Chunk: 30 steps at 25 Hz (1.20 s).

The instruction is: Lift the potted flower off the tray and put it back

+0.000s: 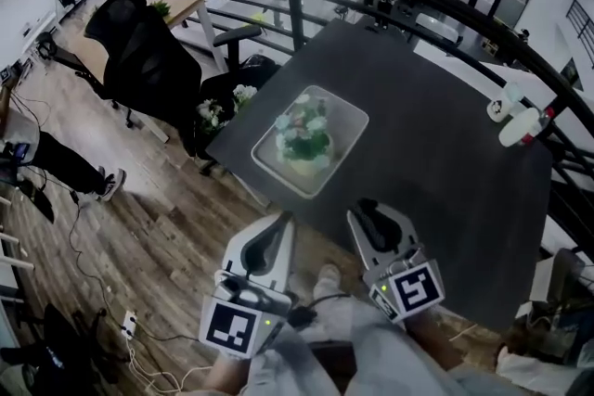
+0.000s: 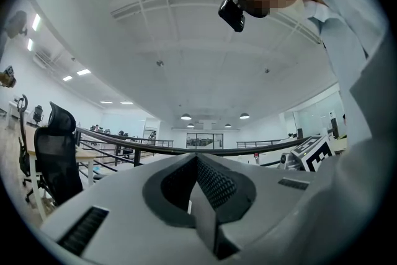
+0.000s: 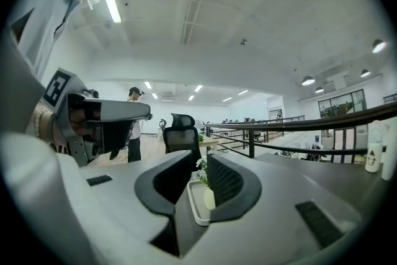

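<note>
Head view first: the dark square counter (image 1: 445,181) carries a white rectangular plastic tray (image 1: 275,172) near its left corner. The potted flower with white and green blooms (image 1: 304,133) stands inside the tray. Both tongs point at it from the near side. The flower lies ahead and a touch right of the left tongs (image 1: 281,222), and ahead and left of the right tongs (image 1: 367,210). We judge neither clearly nearer, though the right tips already reach over the counter edge. The tray's long side runs away from us, slanting right.

Left gripper view: the left tongs (image 2: 197,157) are level, tips closed together, nothing between them.

Right gripper view: the right tongs (image 3: 200,156) are level and parted by a narrow slit, gripping nothing. Through the slit we see the flower (image 3: 209,197) in its tray (image 3: 196,213), well ahead.
</note>
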Motion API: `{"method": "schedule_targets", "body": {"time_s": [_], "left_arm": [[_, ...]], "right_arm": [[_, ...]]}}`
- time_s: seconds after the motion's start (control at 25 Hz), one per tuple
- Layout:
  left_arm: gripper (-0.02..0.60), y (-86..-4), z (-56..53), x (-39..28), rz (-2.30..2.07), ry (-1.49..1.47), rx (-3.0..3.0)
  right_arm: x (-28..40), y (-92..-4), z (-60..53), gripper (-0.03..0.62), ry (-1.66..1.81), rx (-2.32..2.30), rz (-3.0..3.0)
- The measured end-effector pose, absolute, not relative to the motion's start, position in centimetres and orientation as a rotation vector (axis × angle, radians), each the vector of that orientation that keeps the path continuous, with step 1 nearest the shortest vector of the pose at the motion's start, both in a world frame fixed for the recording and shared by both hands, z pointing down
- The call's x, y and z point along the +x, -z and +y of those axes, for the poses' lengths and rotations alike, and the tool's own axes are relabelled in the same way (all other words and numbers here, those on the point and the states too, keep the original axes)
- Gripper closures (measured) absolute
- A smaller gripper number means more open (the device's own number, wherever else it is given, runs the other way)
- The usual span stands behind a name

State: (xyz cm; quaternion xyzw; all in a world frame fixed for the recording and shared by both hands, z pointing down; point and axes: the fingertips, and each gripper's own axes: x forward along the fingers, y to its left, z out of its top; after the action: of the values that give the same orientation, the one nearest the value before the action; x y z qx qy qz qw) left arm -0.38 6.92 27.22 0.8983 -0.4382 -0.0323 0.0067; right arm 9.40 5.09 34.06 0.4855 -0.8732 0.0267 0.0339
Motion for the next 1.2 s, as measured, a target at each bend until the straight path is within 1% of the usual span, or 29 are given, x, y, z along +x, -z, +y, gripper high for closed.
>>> {"method": "schedule_targets", "body": {"time_s": [0.04,0.16,0.2,0.32,0.44,0.52,0.72,0.76,0.96,1.2], "left_arm": [[0.581,-27.2,6.3,-0.2,-1.383,0.098,2.804],[0.582,-27.4,4.5,0.2,-1.42,0.086,2.781],[0.581,-27.5,4.0,0.3,-1.431,0.082,2.772],[0.581,-27.7,2.5,0.4,-1.464,0.071,2.753],[0.581,-28.1,1.2,0.4,-1.498,0.063,2.732],[0.581,-28.3,0.5,0.4,-1.521,0.059,2.718],[0.581,-28.6,-0.8,0.5,-1.565,0.018,2.69],[0.581,-28.6,-1.0,0.4,-1.571,0.021,2.684],[0.581,-29.2,-1.5,0.0,-1.593,-0.009,2.66],[0.581,-29.9,-2.2,-1.0,-1.601,-0.033,2.639]], "right_arm": [[9.4,-34.4,4.4,0.511,-0.082,1.465,-2.689],[9.5,-35.5,2.6,0.509,-0.088,1.385,-2.691],[9.5,-35.8,2.1,0.475,-0.093,1.365,-2.696],[9.6,-36.6,0.6,0.473,-0.115,1.328,-2.706],[9.7,-37.7,-0.8,0.432,-0.148,1.296,-2.702],[9.9,-38.5,-1.5,0.391,-0.17,1.28,-2.695],[10.2,-40.0,-3.0,0.365,-0.198,1.264,-2.673],[10.2,-40.3,-3.2,0.351,-0.211,1.264,-2.672],[9.6,-42.1,-4.2,0.319,-0.228,1.24,-2.657],[8.1,-44.2,-5.0,0.314,-0.174,1.201,-2.613]]}}
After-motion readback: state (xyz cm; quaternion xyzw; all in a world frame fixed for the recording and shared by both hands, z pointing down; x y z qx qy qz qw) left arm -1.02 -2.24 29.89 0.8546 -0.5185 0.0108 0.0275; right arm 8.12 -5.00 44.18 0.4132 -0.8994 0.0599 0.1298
